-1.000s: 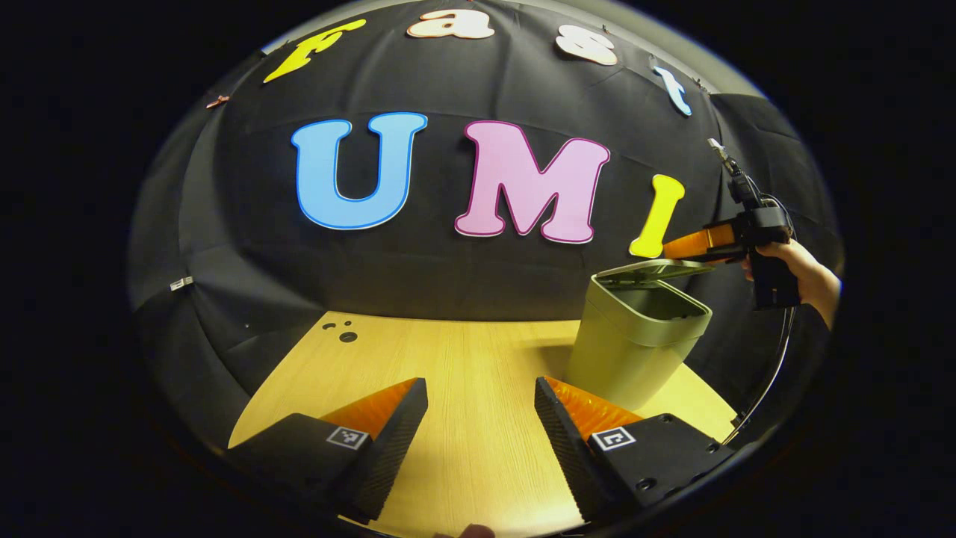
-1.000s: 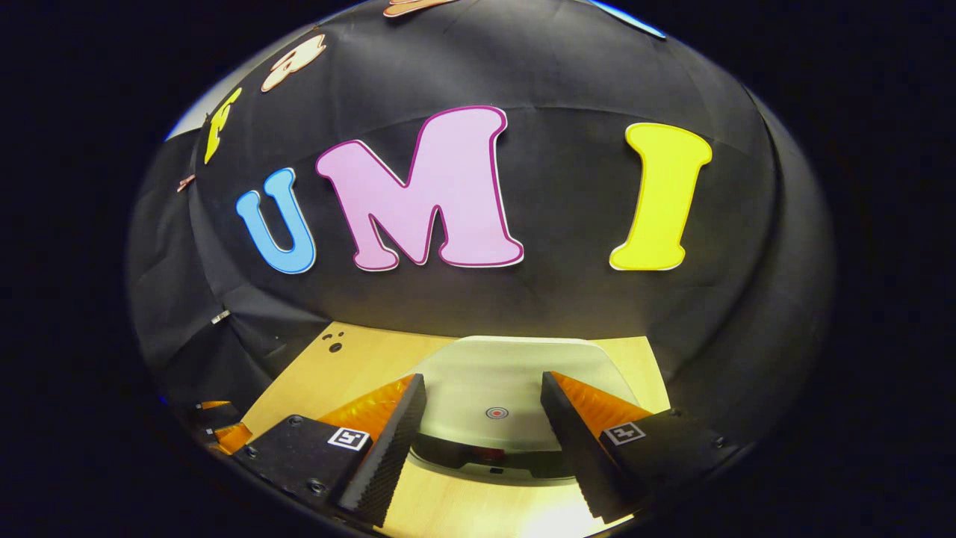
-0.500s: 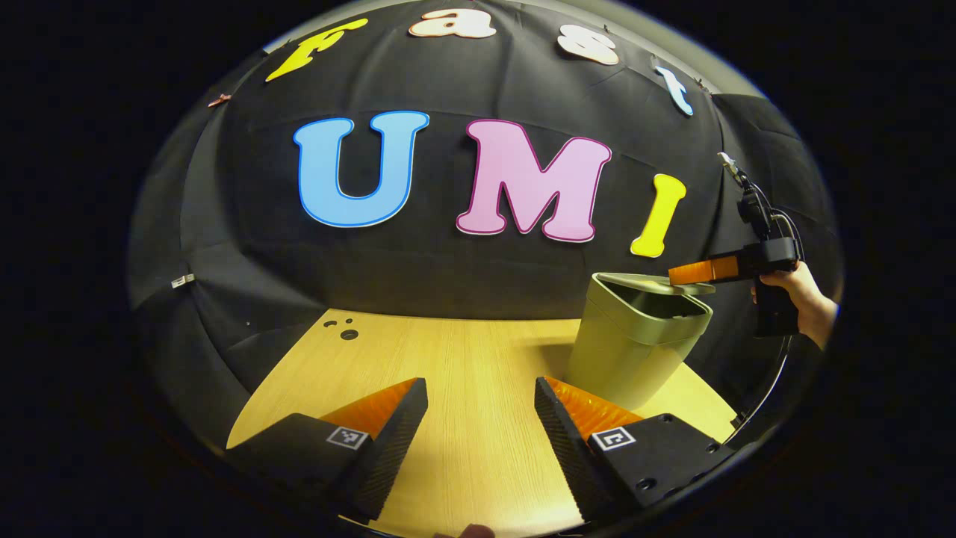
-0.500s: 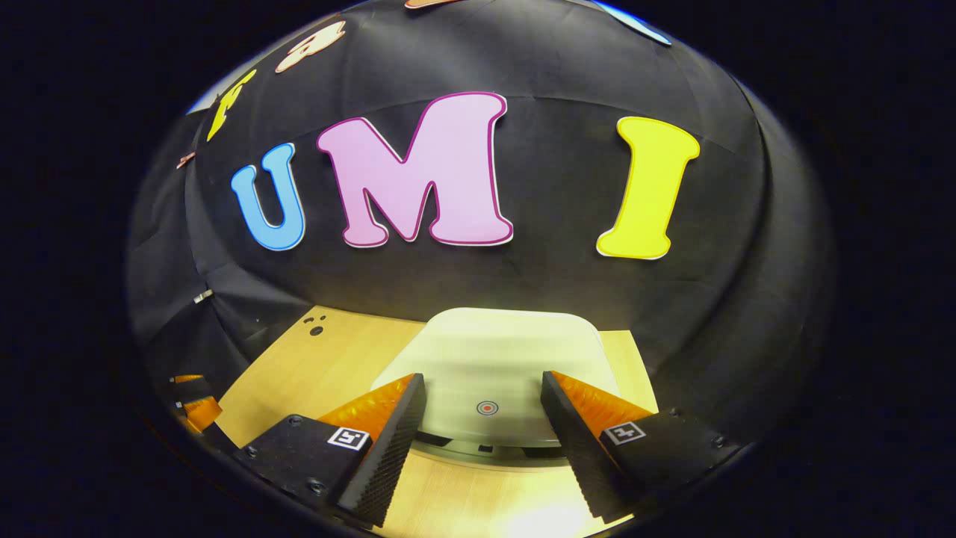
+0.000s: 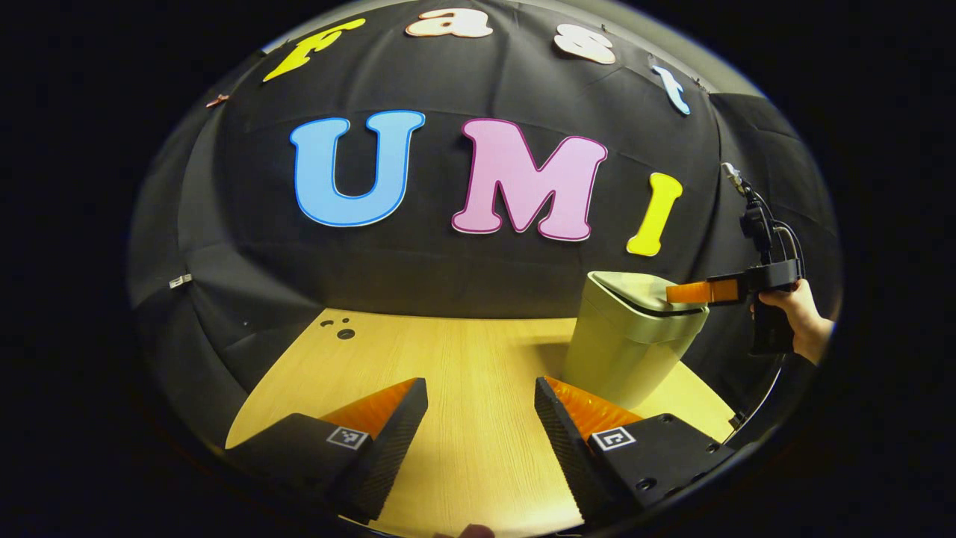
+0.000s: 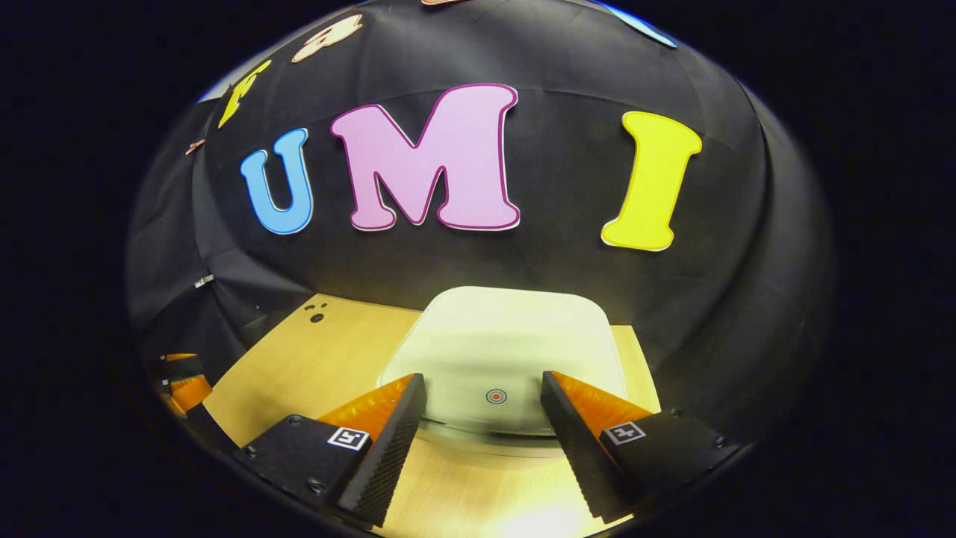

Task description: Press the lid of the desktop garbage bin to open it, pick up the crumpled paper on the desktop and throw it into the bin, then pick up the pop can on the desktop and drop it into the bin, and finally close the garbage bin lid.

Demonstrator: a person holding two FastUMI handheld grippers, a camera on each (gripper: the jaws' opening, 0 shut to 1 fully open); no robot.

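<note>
Fingers of the right gripper (image 6: pixel 482 441) stand wide apart, holding nothing; both tips lie low over the near edge of the lid (image 6: pixel 508 336), 1 to each side of the small red ring mark (image 6: pixel 496 396). In the left gripper view the right gripper (image 5: pixel 691 292) reaches in level from the side, a hand (image 5: pixel 799 317) behind it, tips on or just over the lid (image 5: pixel 641 289); whether they touch I cannot tell.

Garbage bin (image 5: pixel 624 351) stands upright on the desk (image 5: pixel 448 359), toward its far right part. Lid looks down and nearly flush, a thin dark seam under its rim.

Left gripper (image 5: pixel 482 433): fingers wide, holding nothing, low over bare desk just beside the bin's base.

Judged stage: last step, closing the lid.

Risks:
- Seam may mean the latch is not caught. If pressure comes off too soon, the lid could spring up.
- A press at the near edge, off the ring mark, could tip the light bin or slide it on the smooth desk.
- A 2nd push on a caught latch could release it.
</note>
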